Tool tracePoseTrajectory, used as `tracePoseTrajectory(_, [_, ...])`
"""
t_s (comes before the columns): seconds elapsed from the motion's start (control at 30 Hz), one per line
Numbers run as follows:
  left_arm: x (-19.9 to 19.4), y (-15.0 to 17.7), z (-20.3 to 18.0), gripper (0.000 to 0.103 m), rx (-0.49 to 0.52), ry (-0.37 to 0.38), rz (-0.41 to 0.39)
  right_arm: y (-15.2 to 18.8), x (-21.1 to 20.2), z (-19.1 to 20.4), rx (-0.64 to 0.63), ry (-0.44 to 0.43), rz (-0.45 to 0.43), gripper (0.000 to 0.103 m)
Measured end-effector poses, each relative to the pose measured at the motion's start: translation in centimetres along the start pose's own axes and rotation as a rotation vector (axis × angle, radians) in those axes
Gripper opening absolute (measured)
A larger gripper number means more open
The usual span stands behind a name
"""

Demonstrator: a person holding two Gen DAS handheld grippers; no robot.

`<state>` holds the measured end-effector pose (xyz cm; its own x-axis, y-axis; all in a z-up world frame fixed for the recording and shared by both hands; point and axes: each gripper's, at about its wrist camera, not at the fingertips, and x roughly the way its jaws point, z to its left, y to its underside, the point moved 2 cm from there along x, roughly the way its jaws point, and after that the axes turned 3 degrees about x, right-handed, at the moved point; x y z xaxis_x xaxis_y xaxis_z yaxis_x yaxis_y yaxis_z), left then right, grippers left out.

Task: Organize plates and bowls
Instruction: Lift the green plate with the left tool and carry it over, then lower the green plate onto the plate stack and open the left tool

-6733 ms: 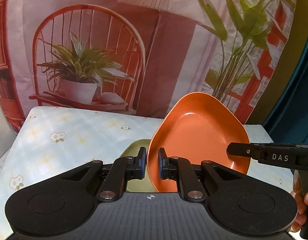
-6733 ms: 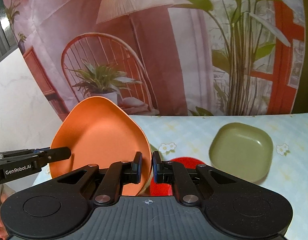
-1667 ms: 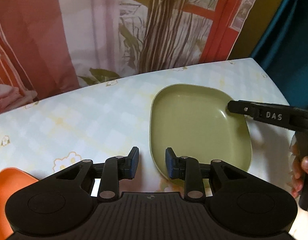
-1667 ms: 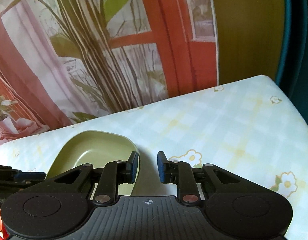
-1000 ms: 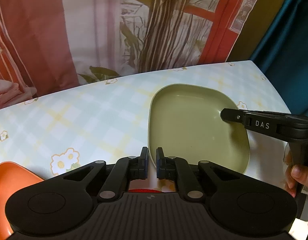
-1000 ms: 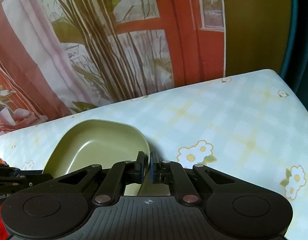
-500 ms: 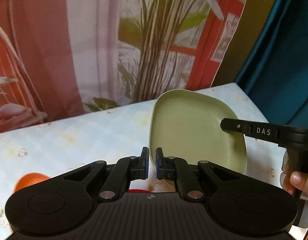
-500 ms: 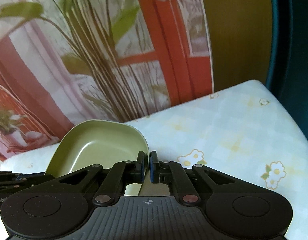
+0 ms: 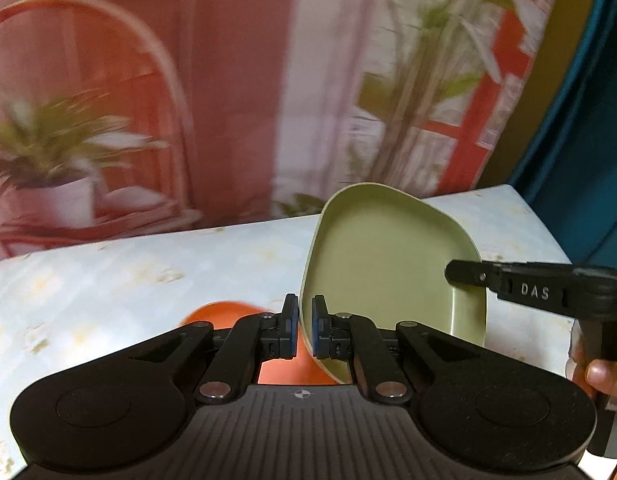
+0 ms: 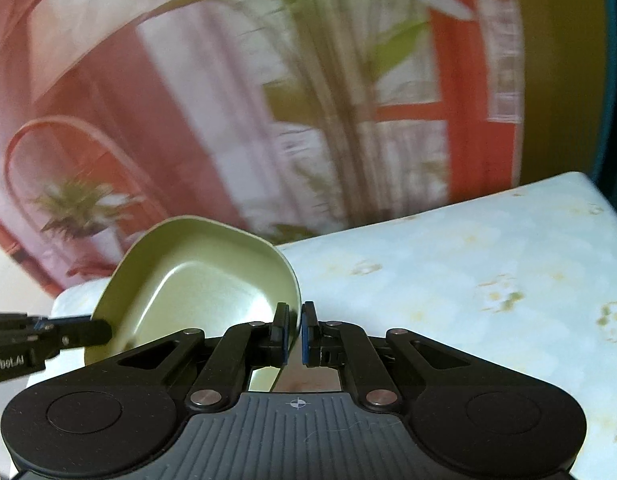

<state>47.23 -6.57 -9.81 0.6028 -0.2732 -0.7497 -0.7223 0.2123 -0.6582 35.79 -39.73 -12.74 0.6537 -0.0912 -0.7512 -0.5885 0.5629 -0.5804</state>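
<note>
Your left gripper (image 9: 304, 330) and right gripper (image 10: 292, 332) are each clamped on opposite rims of the olive-green square plate (image 9: 392, 264), sharing its weight so it rides tilted above the floral tablecloth (image 9: 108, 288). Beyond and below, the orange plate (image 9: 224, 312) likely awaits it for stacking.

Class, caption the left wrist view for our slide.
Two hand-held grippers carry an olive-green plate above the orange plate.

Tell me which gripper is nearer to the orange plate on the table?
Left. The left gripper, shut on the green plate's left rim, is directly above the orange plate. The right gripper holds the opposite rim, farther away.
</note>
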Motion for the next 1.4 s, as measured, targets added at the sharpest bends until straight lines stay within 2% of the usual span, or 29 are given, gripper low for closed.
tracePoseTrajectory(0.3, [-1.2, 2.8, 6.1, 0.008, -0.070, -0.040, -0.004, 1.9, 3.6, 6.6, -0.074, -0.025, 0.076, 0.006])
tracePoseTrajectory(0.53, [-0.1, 4.9, 9.0, 0.008, -0.116, -0.046, -0.006, 3.1, 5.5, 9.7, -0.135, -0.028, 0.112, 0.006])
tracePoseTrajectory(0.83, [0.4, 6.4, 10.5, 0.008, -0.134, -0.044, 0.002, 4.6, 6.8, 11.2, -0.176, -0.009, 0.149, 0.007])
tracePoseTrajectory(1.23, [1.2, 7.8, 10.5, 0.008, -0.131, -0.036, 0.021, 5.7, 7.0, 12.1, -0.245, 0.036, 0.179, 0.008])
tracePoseTrajectory(1.4, [1.3, 7.9, 10.8, 0.008, -0.141, -0.030, 0.019, 5.4, 6.8, 12.8, -0.289, 0.053, 0.164, 0.019])
